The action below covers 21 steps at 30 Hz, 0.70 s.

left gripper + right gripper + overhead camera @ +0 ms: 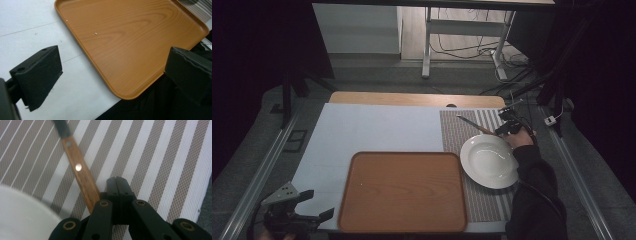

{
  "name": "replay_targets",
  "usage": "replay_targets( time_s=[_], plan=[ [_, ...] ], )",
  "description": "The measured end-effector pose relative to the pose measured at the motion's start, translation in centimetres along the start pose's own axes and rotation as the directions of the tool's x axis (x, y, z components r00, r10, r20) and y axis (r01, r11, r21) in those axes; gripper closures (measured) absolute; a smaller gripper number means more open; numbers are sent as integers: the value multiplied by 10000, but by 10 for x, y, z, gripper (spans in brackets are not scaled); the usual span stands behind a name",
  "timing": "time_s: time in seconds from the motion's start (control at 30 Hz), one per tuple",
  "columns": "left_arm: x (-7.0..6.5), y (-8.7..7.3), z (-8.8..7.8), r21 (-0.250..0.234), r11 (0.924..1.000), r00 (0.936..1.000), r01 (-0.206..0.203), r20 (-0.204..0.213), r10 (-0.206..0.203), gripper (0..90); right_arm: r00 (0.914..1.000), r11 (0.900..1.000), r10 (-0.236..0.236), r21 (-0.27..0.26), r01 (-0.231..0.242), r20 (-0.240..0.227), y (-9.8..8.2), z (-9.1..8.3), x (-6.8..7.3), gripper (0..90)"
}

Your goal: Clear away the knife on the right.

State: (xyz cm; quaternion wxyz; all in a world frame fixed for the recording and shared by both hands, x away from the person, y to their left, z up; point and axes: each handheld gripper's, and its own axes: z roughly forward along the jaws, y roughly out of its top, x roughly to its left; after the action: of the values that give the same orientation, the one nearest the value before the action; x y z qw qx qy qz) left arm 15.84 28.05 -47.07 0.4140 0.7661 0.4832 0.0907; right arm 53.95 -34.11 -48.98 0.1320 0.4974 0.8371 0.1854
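A wooden tray (402, 192) is laid on the table's white sheet (362, 130), beside a striped placemat (467, 135) on which a white plate (489, 161) is set. The left gripper (309, 205) is held with jaws wide apart. A wooden-handled knife (81, 173) is clamped by the right gripper (117, 186) above the placemat, just beyond the plate.

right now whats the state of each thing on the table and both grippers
knife: wooden handle in the shut jaws, blade out over the placemat
right gripper: shut on the knife handle, beside the plate
left gripper: open, nothing between its jaws, at the tray's near corner
plate: empty, upright on the placemat
tray: empty, flat on the table
placemat: flat, under the plate
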Motion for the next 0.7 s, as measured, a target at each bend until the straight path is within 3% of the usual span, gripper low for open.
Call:
replay_targets(
  time_s=[0.23,0.3,0.37,0.5,0.7],
  plan=[
    [1,1,1,50,10000,10000,4,14,-4,11,9983,9991,-273,297,289,-521,-10,-6,1,898],
    [0,1,1,44,10000,10000,-3,16,3,11,9983,9986,-431,273,442,-402,-10,-9,2,898],
    [0,1,1,65,10000,10000,-16,-8,16,11,9997,9998,-134,-137,132,-186,-8,-14,-2,865],
    [1,1,1,37,10000,10000,12,25,-12,11,9995,9955,196,-927,-217,-231,-1,-23,-4,630],
    [0,0,0,29,10000,10000,3,17,-3,11,9997,9949,206,-989,-213,-89,12,-16,7,205]
  ],
)
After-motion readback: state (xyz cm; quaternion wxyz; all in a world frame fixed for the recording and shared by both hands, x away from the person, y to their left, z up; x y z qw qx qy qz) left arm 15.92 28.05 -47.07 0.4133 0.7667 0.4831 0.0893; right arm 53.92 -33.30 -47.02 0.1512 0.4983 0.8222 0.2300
